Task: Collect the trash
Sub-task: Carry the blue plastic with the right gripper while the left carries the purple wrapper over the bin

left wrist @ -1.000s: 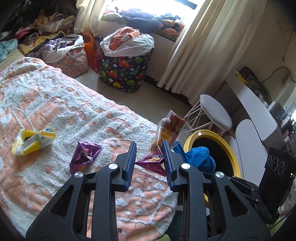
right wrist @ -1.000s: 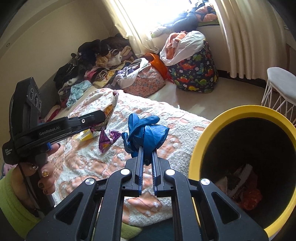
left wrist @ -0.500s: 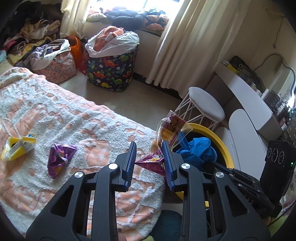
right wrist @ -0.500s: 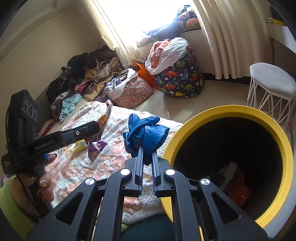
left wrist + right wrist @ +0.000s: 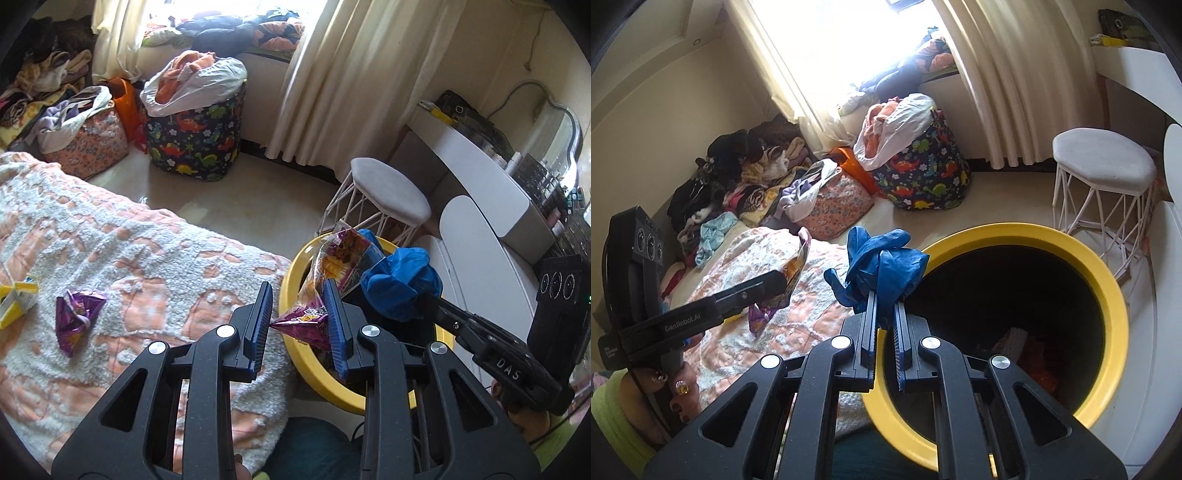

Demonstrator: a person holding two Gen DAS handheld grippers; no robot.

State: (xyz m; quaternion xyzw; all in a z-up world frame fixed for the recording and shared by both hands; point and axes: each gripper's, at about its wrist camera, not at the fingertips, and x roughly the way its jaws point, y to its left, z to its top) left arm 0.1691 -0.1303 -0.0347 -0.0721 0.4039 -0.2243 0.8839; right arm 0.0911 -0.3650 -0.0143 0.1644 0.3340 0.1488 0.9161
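The right gripper is squeezed tight on a scrunched-up blue rubber glove. It holds the glove just over the near edge of the round yellow trash bin with the dark inside, so I think the glove is about to be dropped in.

The left gripper pinches a crinkly purple and yellow snack wrapper between its blue pads. The jaws are only a little apart, with the wrapper stuck between them. The wrapper hangs over the bin's rim, so it looks ready to go in too.

Inside the bin there is already some trash, something red and something pale, but it is too dark to tell what.

More trash waits on the fluffy peach and white blanket: a folded shiny purple wrapper and a small yellow carton near the edge.

A dinosaur-print fabric basket by the window is stuffed full of clothes.
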